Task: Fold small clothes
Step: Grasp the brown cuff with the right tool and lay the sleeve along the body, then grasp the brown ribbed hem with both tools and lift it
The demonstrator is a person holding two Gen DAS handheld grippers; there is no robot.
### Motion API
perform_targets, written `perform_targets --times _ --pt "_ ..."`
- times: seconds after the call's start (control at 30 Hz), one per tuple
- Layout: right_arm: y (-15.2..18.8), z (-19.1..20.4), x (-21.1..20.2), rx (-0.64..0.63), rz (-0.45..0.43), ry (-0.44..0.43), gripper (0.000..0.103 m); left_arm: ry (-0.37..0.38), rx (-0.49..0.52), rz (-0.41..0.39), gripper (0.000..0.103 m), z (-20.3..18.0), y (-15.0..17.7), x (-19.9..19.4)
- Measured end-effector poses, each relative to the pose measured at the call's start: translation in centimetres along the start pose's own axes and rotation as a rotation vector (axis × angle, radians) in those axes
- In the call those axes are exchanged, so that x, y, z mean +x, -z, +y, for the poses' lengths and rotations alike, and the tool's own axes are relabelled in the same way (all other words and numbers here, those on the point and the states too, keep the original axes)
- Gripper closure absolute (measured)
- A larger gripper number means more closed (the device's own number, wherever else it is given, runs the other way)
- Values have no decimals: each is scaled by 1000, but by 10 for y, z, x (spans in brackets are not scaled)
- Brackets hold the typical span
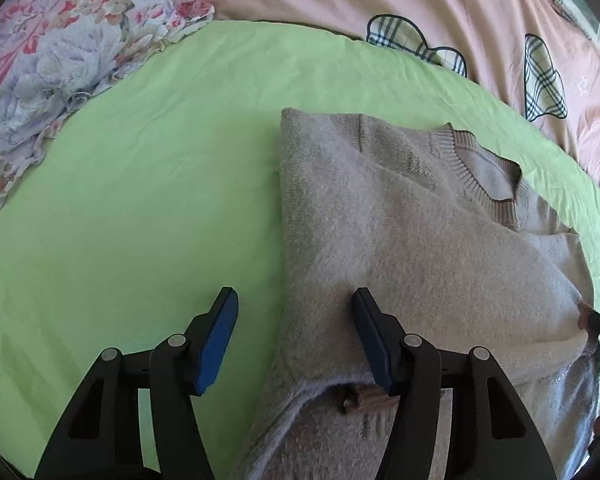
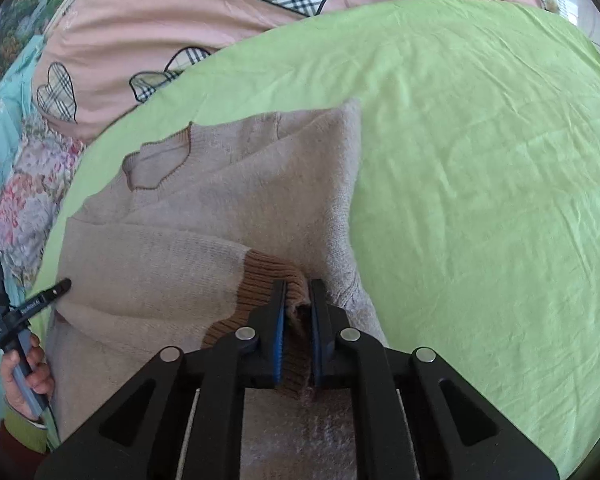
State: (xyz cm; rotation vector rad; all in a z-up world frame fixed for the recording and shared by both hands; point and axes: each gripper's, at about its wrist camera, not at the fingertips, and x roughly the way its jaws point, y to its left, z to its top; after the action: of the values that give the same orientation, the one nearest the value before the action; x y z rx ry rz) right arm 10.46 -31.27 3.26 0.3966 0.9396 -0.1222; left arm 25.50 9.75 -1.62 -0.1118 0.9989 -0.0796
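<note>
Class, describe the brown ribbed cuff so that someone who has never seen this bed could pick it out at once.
Start at the green sheet covering the bed, then find the beige sweater lying on it. At the end of the sleeve folded across its front is the brown ribbed cuff, pinched in the right claw; it is darker and more coarsely ribbed than the fuzzy beige knit around it.

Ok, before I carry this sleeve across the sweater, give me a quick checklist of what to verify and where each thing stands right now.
1. right gripper shut on the brown cuff: ok.
2. Cuff held deep between the pads, not just by its edge: ok, the ribbing fills the gap.
3. left gripper free to help: ok, open, one finger over the sweater, one over the green sheet.
4. Sweater body lying flat: not ok, folds run below the collar.
5. Sheet bare around the sweater: ok.
6. Bottom hem straight: cannot tell, hidden under the grippers.
</note>
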Motion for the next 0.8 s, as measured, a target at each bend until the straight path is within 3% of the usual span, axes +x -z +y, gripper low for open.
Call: perform_targets --times 0.1,0.2,0.6,0.8 --pt "5 7 -24 -14 -49 -20 86 11 3 -3 44 3 14 -15" --pt "17 9 -47 1 -77 -77 71 42 -19 1 45 8 36 -31" --pt "84 13 -83 -36 -60 -159 66 161 32 -10 45 5 136 -105" --pt "104 10 -95 -18 -58 -188 62 156 11 -12 45 16 166 -127"
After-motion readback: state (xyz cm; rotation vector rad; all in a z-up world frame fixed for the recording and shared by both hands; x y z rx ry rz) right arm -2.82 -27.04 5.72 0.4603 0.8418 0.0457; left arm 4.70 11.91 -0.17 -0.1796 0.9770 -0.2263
